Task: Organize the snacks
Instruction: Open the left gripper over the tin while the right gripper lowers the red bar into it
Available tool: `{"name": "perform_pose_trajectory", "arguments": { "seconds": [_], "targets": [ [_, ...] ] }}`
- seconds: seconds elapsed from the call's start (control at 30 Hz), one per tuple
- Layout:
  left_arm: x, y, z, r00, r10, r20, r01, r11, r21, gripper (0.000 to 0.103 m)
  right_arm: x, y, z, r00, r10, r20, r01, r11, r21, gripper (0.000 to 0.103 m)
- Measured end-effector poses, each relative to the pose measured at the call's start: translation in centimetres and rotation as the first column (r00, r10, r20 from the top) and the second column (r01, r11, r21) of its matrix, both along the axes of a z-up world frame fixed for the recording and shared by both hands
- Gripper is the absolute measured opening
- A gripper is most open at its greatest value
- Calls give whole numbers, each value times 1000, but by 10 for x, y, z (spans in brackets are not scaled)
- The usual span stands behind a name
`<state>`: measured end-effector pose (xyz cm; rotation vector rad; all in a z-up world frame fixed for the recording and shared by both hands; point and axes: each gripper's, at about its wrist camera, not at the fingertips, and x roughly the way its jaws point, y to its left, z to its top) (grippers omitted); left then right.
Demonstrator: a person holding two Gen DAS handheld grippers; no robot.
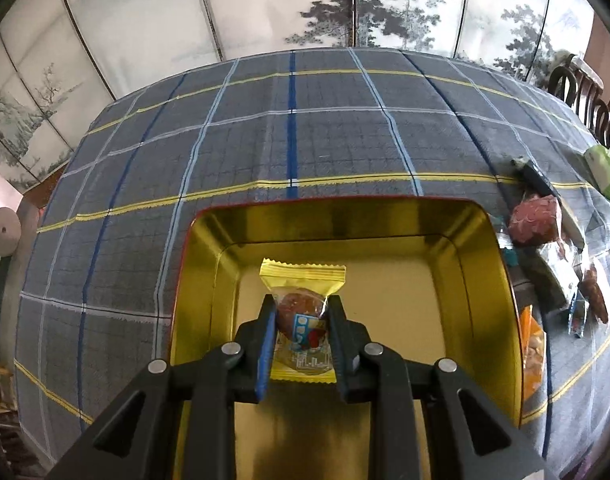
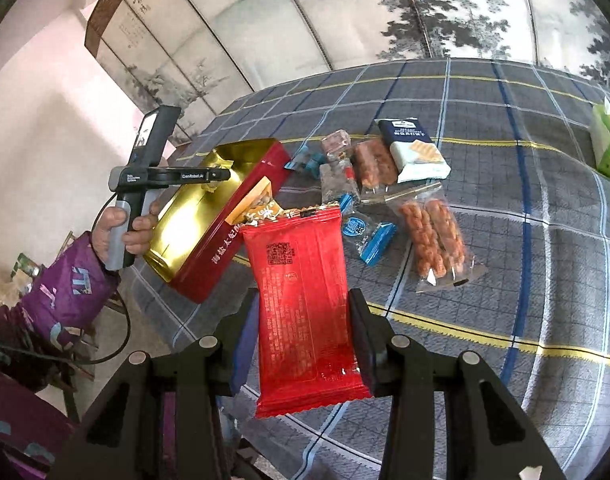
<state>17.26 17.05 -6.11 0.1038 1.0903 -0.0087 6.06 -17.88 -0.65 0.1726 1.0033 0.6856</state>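
The left gripper is clamped on a small yellow-wrapped cake, low inside the gold tin box with red sides. The right gripper squeezes a flat red packet, standing tall, with the box off to its left.

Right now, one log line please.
left gripper: shut on yellow snack, over tin | right gripper: shut on red packet | other snacks on table
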Motion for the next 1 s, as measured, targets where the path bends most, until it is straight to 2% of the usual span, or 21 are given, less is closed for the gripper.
{"name": "perform_pose_trajectory", "arguments": {
  "seconds": [0.1, 0.17, 0.23, 0.37, 0.43, 0.57, 0.73, 1.0],
  "targets": [
    [4, 1, -2, 1000, 1, 0, -1, 1000, 5, 25, -2, 2, 1, 1000, 3, -1, -3, 1000, 6, 40],
    [7, 2, -2, 1000, 2, -2, -2, 1000, 8, 30, -3, 5, 1, 1000, 4, 1, -4, 1000, 6, 40],
    [9, 4, -2, 1000, 2, -3, -2, 1000, 6, 41, -3, 6, 1, 1000, 4, 0, -4, 1000, 13, 40],
    [11, 6, -1, 1000, 5, 3, -5, 1000, 6, 43, -2, 10, 1, 1000, -1, -5, 1, 1000, 22, 40],
    [10, 7, 1, 1000, 10, 7, -10, 1000, 10, 48, -2, 11, 2, 1000, -4, -6, 4, 999, 32, 40],
    [4, 6, 7, 999, 26, 26, -27, 999, 45, 52, 1, 18, 9, 1000, 2, 2, -2, 999, 55, 40],
    [-12, 5, 23, 993, 64, 97, -75, 991, 114, 57, 16, 35, 23, 1000, 18, 12, -20, 994, 106, 40],
    [-46, 17, 46, 984, 110, 140, -115, 993, 28, 57, 60, 90, 40, 998, 62, -15, -58, 974, 221, 40]
  ]
}}
